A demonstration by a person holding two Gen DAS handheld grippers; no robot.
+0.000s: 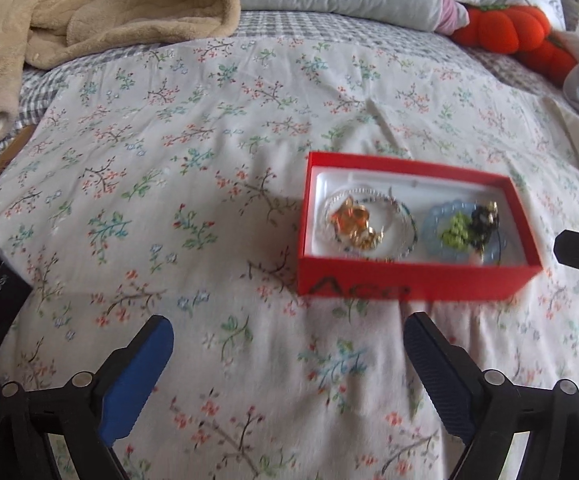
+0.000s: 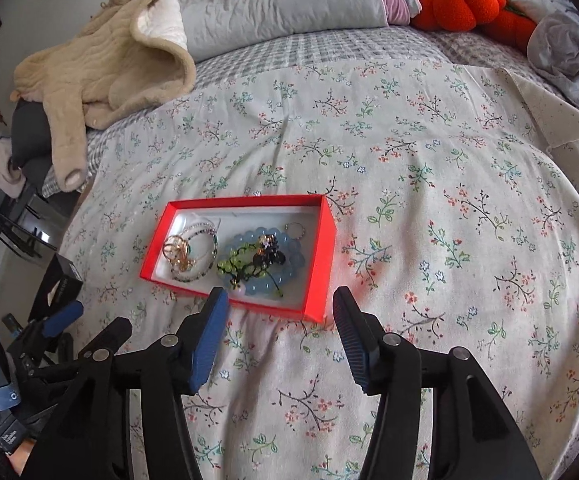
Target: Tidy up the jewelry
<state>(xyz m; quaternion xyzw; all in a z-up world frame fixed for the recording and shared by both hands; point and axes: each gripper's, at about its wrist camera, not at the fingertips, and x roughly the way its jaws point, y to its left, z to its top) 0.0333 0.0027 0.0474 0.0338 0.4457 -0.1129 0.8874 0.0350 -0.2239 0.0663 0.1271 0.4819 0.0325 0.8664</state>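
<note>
Hovering spread and empty, the left gripper (image 1: 287, 340) and right gripper (image 2: 279, 314) waited short of the red box (image 2: 321, 276) on the floral bedspread (image 2: 429, 200), bracelets (image 2: 249, 260) heaped inside, seemingly for sorting.

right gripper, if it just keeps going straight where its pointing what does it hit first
Probably the near right corner of the red box: the open right gripper has it just ahead between its fingers. If it travels low, it may touch the floral bedspread first; depth is unclear.
</note>
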